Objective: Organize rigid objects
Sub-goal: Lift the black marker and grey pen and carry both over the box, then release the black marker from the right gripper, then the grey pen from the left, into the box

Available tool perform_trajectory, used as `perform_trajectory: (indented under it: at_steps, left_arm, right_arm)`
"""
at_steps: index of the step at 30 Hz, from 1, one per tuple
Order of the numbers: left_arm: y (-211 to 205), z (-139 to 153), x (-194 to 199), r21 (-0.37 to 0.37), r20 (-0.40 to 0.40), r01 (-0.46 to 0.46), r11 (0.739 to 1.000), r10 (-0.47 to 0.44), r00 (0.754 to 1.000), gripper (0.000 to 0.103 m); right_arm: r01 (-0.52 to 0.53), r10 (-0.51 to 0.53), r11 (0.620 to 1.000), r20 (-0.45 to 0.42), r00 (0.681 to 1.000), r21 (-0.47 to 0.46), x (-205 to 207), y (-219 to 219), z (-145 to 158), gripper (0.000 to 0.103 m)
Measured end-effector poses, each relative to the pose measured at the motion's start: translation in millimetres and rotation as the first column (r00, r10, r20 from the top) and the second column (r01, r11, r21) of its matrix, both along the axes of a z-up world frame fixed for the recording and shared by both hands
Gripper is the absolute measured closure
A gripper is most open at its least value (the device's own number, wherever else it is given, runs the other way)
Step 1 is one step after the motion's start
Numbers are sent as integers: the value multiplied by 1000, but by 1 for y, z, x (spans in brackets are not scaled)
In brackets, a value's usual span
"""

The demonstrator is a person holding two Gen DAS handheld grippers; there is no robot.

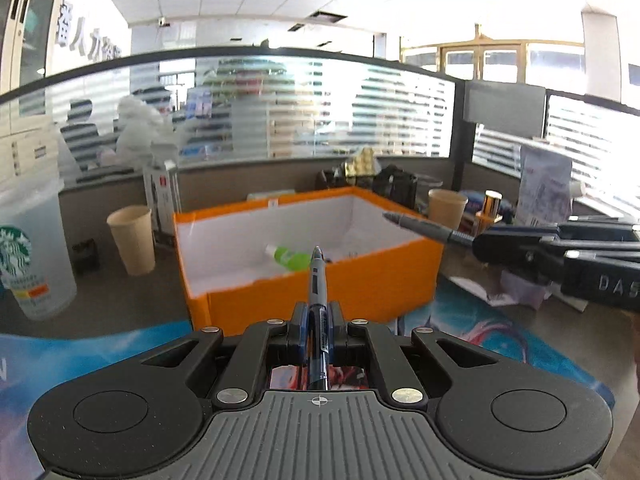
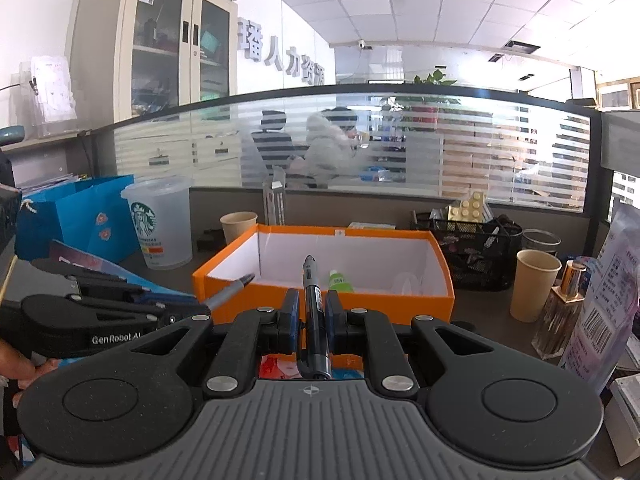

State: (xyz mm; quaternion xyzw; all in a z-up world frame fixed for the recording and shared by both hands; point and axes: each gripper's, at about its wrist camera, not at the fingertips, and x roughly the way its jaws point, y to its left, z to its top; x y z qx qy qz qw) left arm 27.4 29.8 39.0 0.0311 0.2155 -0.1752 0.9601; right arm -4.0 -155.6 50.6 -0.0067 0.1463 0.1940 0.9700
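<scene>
The plastic cup (image 2: 160,224) at the left of the desk carries the Starbucks mermaid logo, and the side of the left claw (image 2: 192,312), seen from the right wrist camera, reads "GenRobot.AI"; the side of the right claw (image 1: 480,246) in the left wrist view shows the letters "DAS" before the frame cuts them off. Large raised characters run along the white wall behind the glass partition. The left claw is closed on a blue pen (image 1: 318,292), which sits squarely between the two pads with its long axis running straight ahead along the fingers and its tip pointing toward the orange box (image 1: 320,292); the barrel label is too small to read. The right claw is likewise clamped narrow on a black pen (image 2: 314,304), held the same way, lengthwise between the pads, tip forward and slightly up toward the box. Both pen tips hang near the box's near wall. Inside the box lies a small green bottle (image 2: 340,280) on its side against the white lining. Paper cups (image 2: 534,284) stand on either side of the box.
</scene>
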Motion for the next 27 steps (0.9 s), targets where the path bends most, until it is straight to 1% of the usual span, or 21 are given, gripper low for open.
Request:
perform_trajectory:
  at_steps: [12,27]
  left_arm:
    - [-1,22,15,-25,47,-3,1000,5,999,96]
    - [-5,43,57,-21,80,-21,1000,22,997,96]
  right_arm:
    - [12,-12,1000,12,1000,11,17,-2,8,91]
    - [19,-20,1000,42,999,25,56,-4,27,91]
